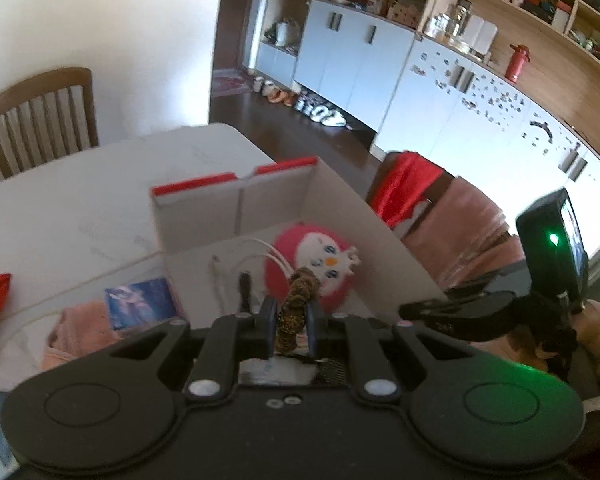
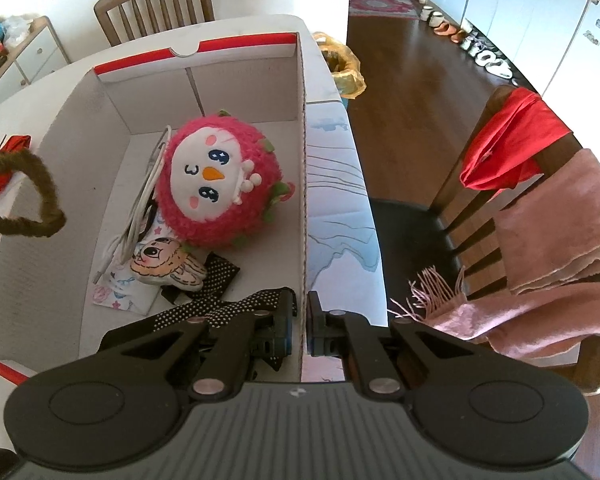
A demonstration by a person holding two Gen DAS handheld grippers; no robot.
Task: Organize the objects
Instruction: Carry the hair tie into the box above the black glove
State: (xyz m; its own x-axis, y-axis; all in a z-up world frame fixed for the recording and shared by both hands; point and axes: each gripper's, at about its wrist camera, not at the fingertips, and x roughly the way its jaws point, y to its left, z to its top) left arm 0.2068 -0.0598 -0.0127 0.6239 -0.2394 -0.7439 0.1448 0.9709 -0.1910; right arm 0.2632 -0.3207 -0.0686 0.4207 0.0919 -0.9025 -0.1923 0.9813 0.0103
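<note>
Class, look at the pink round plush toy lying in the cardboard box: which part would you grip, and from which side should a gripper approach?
Grip the pink plush toy across its fuzzy sides, coming straight down from above. It lies face-up on the floor of the box, whose tall walls block sideways approaches, and its soft round body should squash between the fingers. Avoid the white cable alongside it.

Home: dining chair [image 2: 156, 0], shoes [image 2: 488, 60].

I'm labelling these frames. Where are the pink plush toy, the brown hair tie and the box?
pink plush toy [image 2: 216, 182]: right wrist view, on its white face.
brown hair tie [image 1: 296, 308]: left wrist view, on the stretch between the left jaws.
box [image 2: 302, 92]: right wrist view, on its right wall.
</note>
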